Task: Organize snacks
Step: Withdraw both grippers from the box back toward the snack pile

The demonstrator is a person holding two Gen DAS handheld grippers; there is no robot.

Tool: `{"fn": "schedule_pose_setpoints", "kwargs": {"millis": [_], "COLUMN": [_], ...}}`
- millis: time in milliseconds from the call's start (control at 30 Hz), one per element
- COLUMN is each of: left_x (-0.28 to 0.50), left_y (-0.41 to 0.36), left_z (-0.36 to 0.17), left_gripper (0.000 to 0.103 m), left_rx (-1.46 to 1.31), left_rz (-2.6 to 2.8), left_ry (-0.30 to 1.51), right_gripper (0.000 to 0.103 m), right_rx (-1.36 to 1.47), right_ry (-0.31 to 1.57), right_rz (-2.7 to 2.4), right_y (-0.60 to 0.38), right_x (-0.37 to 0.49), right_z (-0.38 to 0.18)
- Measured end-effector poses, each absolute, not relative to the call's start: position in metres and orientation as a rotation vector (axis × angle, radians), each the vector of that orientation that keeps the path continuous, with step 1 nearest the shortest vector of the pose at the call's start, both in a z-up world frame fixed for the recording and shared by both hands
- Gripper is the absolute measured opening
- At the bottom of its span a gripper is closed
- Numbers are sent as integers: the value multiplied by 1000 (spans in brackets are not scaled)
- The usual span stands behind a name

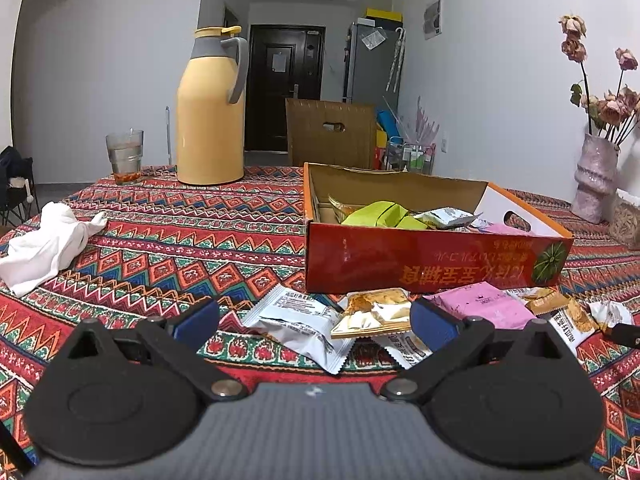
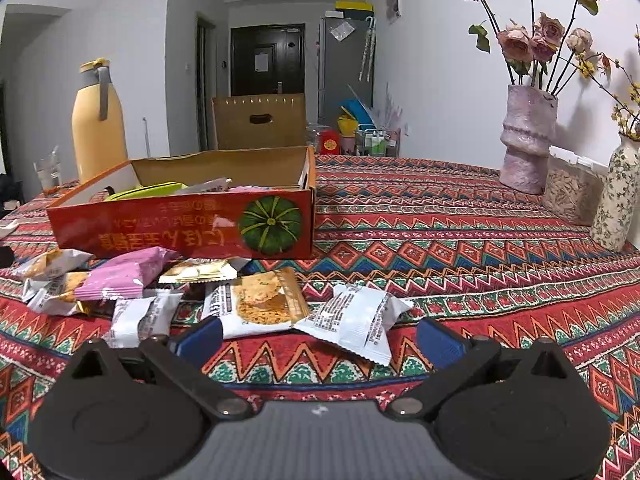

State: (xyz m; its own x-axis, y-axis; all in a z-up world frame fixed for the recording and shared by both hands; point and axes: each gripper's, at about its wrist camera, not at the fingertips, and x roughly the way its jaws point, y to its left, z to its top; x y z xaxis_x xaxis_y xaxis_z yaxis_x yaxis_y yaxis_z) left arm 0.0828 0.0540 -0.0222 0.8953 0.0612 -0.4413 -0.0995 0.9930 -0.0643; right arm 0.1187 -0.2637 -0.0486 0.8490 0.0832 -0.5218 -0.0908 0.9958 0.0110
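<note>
Left gripper (image 1: 316, 320) and right gripper (image 2: 320, 338) both gape wide, empty; snack packets (image 2: 256, 300) at 12 o'clock, orange box (image 2: 180, 224) beyond.

Yellow characters printed upside down on the red box (image 2: 180, 224), left of its pumpkin picture (image 2: 270, 224). Their wording cannot be read. Print on the snack packets (image 2: 352, 320) before the box is too small.
</note>
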Motion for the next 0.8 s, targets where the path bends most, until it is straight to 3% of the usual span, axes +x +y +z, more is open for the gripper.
{"fn": "schedule_pose_setpoints", "kwargs": {"millis": [800], "left_x": [86], "left_y": [64], "left_z": [-24], "left_gripper": [103], "left_rx": [-136], "left_rz": [116], "left_ry": [478], "right_gripper": [103], "right_rx": [-29], "right_ry": [601], "right_rz": [3], "right_y": [-280], "right_x": [146], "right_z": [-46]}}
